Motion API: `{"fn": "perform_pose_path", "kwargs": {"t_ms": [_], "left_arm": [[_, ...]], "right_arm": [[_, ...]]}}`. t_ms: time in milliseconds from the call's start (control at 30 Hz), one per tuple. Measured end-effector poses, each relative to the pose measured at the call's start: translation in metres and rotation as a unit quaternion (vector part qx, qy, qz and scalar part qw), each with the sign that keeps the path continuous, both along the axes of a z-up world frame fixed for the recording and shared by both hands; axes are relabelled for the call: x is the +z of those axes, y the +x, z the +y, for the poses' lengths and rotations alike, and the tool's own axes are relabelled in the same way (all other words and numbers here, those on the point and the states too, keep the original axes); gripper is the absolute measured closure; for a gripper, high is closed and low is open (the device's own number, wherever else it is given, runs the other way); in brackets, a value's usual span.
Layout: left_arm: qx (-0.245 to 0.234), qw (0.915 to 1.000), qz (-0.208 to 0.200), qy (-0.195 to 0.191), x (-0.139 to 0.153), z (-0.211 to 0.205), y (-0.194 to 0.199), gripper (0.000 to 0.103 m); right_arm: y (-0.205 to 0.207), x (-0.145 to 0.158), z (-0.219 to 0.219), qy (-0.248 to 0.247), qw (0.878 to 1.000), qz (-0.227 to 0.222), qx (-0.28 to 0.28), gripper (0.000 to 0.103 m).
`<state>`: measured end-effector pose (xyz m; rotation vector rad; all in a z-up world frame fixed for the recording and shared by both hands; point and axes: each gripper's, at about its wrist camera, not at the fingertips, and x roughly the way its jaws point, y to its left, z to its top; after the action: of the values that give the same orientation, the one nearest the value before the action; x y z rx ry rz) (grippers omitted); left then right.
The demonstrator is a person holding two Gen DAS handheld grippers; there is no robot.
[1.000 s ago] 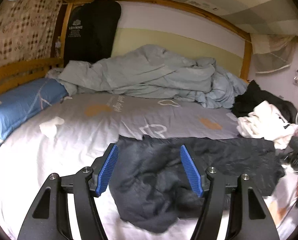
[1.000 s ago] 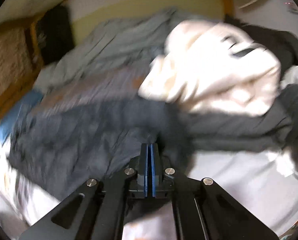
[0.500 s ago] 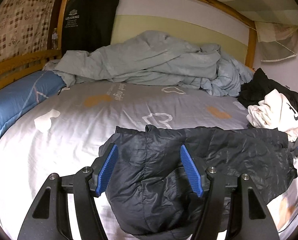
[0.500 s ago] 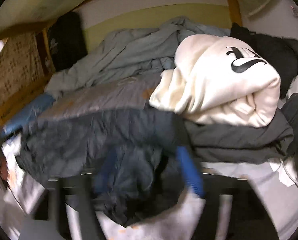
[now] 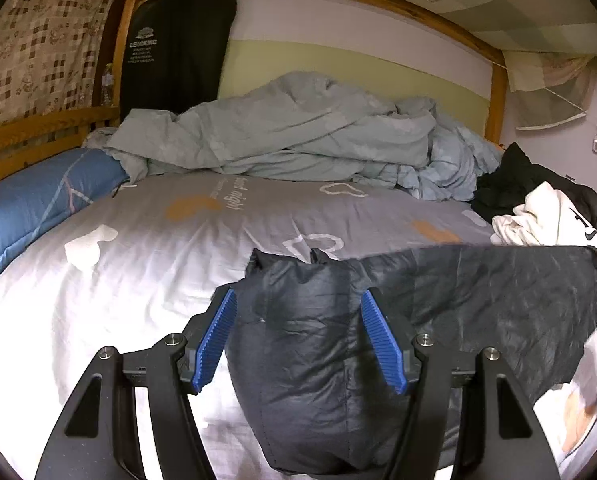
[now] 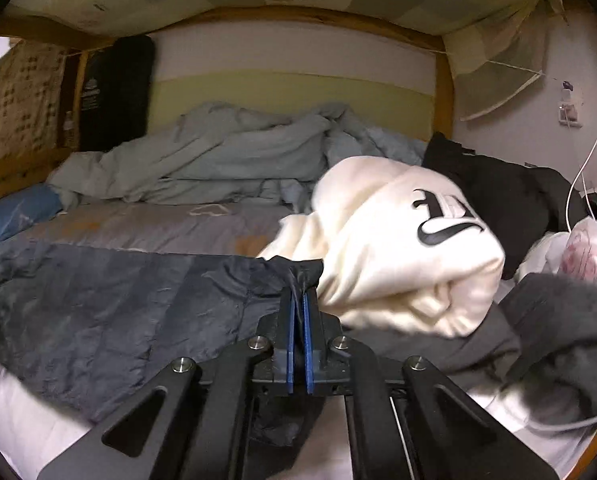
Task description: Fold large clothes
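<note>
Spreading across most of both views, the bed (image 5: 178, 240) carries everything, w/ a grey-white printed sheet over it. At its far edge, against the wall, a pale blue duvet (image 5: 298, 136) sits bunched in a long heap. A blue pillow (image 5: 30, 204) lies along the left edge by the wooden rail. The dark jacket (image 5: 478, 292) is stretched along the near edge of the bed, its upper hem pulled into a fairly straight line from left to right; the sheet shows beyond it. A cream hoodie (image 6: 398, 240) w/ a black logo is piled toward the right edge, just beyond the jacket's right end, on top of dark grey clothes (image 6: 558, 320); a black garment (image 6: 498, 192) sits behind it near the far right corner. Left claw (image 5: 296, 340): blue pads spread apart, a puffy fold of the jacket's left end bulging between them; can't tell if the pads press on it. Right claw (image 6: 298, 312): jaws have just been closing, now pressed together, pinching a bunched bit of the jacket's right end, fabric sticking up past the tips.
</note>
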<state>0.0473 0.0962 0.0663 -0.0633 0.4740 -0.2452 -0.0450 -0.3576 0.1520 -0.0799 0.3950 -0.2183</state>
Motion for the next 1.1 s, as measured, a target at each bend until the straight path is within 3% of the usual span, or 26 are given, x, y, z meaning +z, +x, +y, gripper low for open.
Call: {"fn": "perform_pose_path", "kwargs": {"t_ms": [67,167,267,367,500,633,700,733,767,833,900,967,1100], "left_arm": [[-0.007,0.9998,0.008,0.014,-0.004,-0.005,0.001,0.039],[0.004,0.9982,0.024,0.055,-0.014,-0.013,0.006,0.039],[0.011,0.9965,0.044,0.070,-0.028,-0.016,0.018,0.039],[0.014,0.9966,0.045,0.068,-0.033,-0.020,0.025,0.039],[0.011,0.9967,0.037,0.071,-0.036,-0.027,0.029,0.038],[0.015,0.9955,0.042,0.084,-0.042,-0.030,0.036,0.038],[0.018,0.9952,0.049,0.083,-0.045,-0.031,0.041,0.038],[0.019,0.9952,0.049,0.083,-0.045,-0.031,0.042,0.037],[0.021,0.9953,0.049,0.081,-0.046,-0.031,0.042,0.037],[0.021,0.9954,0.051,0.079,-0.048,-0.032,0.044,0.036],[0.022,0.9952,0.053,0.079,-0.050,-0.032,0.045,0.035],[0.023,0.9951,0.055,0.079,-0.053,-0.033,0.046,0.035],[0.025,0.9951,0.069,0.066,-0.060,-0.035,0.059,0.031]], "right_arm": [[0.014,-0.001,-0.007,-0.006,1.000,0.004,-0.025,0.099],[0.040,-0.021,-0.018,0.002,0.998,0.048,-0.043,0.099],[0.036,-0.040,-0.024,0.039,0.996,0.071,-0.023,0.099],[0.017,-0.031,-0.014,0.067,0.997,0.032,0.032,0.099],[-0.002,-0.013,0.015,0.038,0.994,-0.018,0.098,0.099],[0.001,-0.020,0.034,0.014,0.993,-0.011,0.116,0.099],[0.003,-0.025,0.039,-0.008,0.996,-0.015,0.093,0.099],[-0.004,-0.022,0.040,-0.033,0.997,-0.047,0.060,0.099],[-0.010,-0.017,0.038,-0.044,0.995,-0.076,0.044,0.095],[-0.029,-0.008,0.039,-0.041,0.991,-0.114,0.047,0.070],[-0.028,-0.008,0.039,-0.010,0.991,-0.093,0.092,0.065],[-0.014,-0.022,0.046,0.019,0.988,-0.021,0.153,0.066],[0.013,-0.067,0.082,-0.087,0.985,0.085,0.123,0.066]]}}
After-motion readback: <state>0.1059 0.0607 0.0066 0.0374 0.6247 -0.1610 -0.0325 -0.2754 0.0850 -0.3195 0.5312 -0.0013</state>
